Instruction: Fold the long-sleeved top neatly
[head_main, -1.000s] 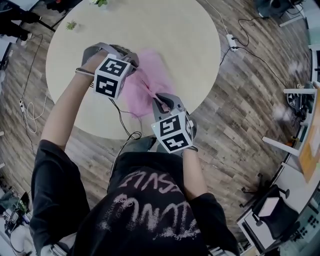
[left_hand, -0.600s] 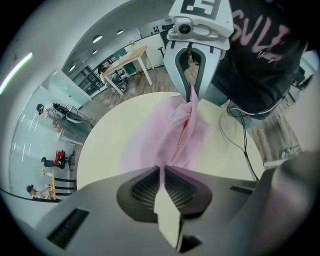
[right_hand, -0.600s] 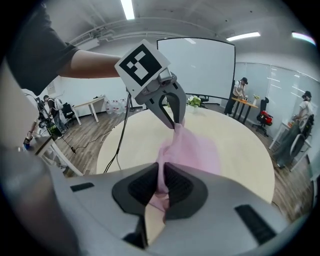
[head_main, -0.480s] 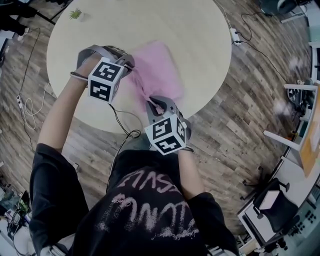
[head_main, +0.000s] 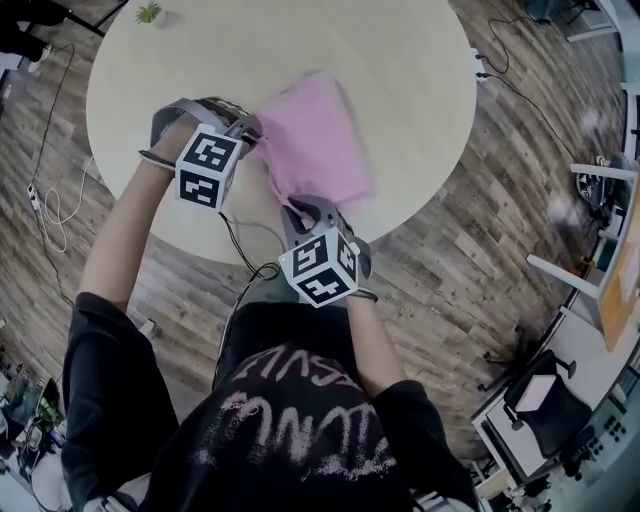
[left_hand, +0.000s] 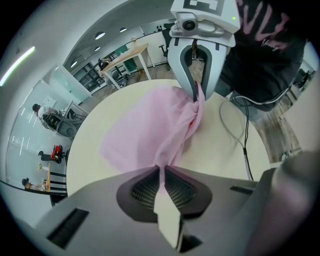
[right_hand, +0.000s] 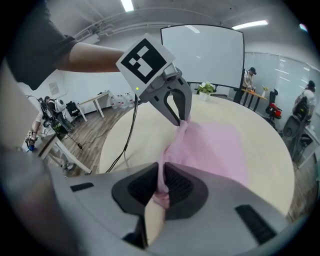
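Our left tongs (head_main: 248, 130) are clamped tight on a bunched edge of the pink top (head_main: 318, 135), and our right tongs (head_main: 297, 212) pinch another. The top spreads over the tabletop (head_main: 400, 60), centre of frame

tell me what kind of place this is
Most likely an open-plan office or lab workspace: a big wall screen at the end of the room, an office chair off to one side, and a round table standing on a wood floor.
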